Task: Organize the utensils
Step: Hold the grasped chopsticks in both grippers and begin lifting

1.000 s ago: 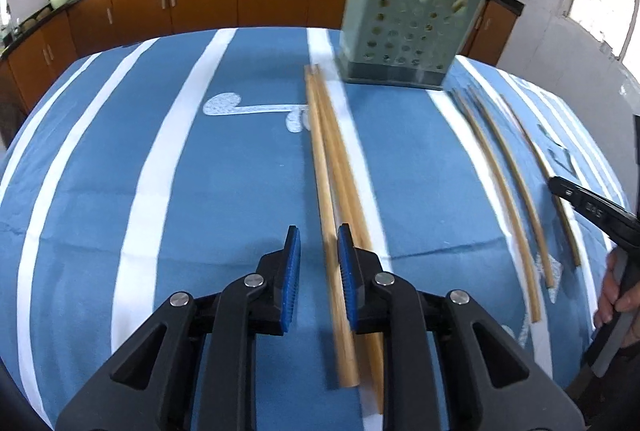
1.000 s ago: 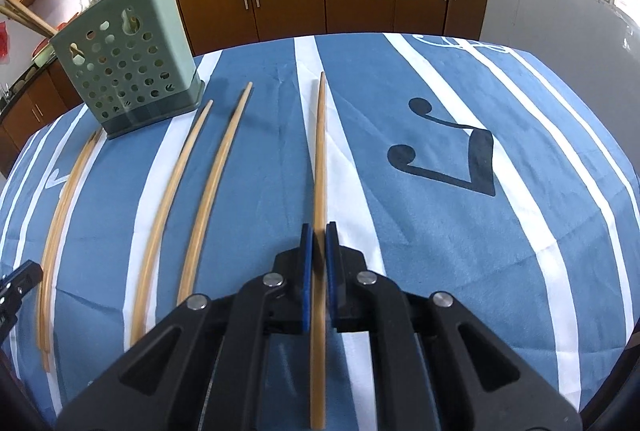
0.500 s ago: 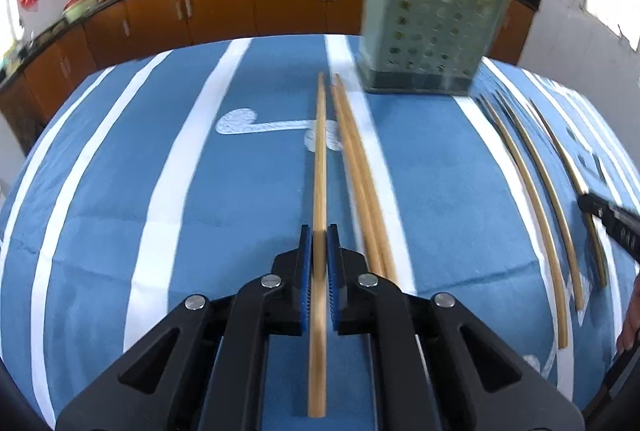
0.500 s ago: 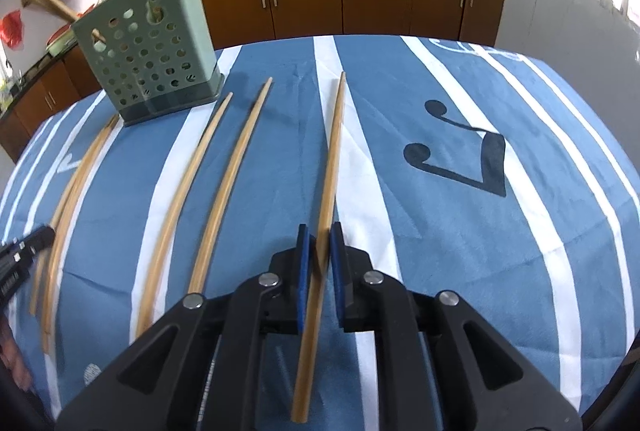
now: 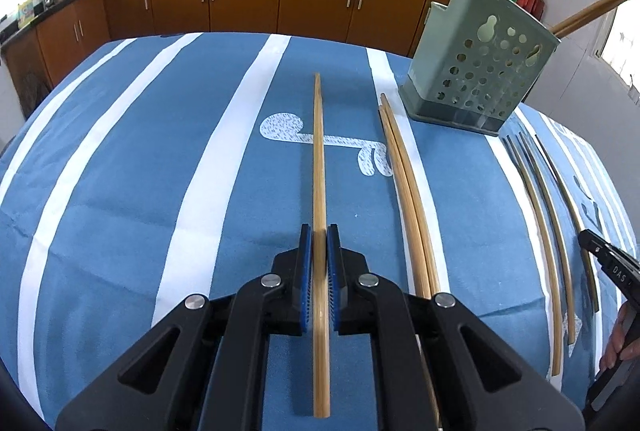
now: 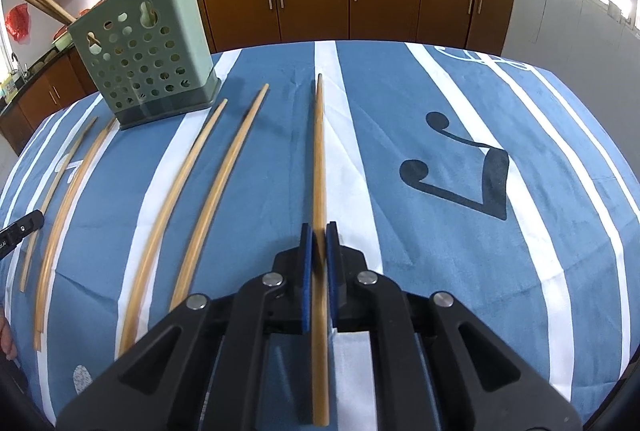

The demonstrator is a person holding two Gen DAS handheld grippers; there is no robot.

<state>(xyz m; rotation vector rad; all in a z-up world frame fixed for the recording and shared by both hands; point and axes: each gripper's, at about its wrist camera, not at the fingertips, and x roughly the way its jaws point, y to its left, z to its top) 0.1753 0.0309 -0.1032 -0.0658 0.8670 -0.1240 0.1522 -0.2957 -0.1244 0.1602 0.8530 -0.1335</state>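
Observation:
My left gripper [image 5: 320, 245] is shut on a bamboo chopstick [image 5: 319, 151] that points straight ahead over the blue striped cloth. Two more chopsticks [image 5: 404, 187] lie side by side just to its right. The green perforated holder [image 5: 480, 71] stands at the far right with several chopsticks sticking out of it. My right gripper [image 6: 319, 241] is shut on another chopstick [image 6: 319, 151]. To its left lie two loose chopsticks [image 6: 208, 187], and the holder [image 6: 148, 63] stands at the far left.
More chopsticks [image 5: 540, 215] lie on the cloth between the two grippers. The tip of the right gripper [image 5: 606, 261] shows at the left view's right edge. Brown cabinets [image 6: 360, 3] and a counter with woks stand behind the table [image 6: 520, 231].
The left gripper has closed on one chopstick and carried it to the left, away from the other two. The right gripper keeps its chopstick, which tilted briefly and now points straight again.

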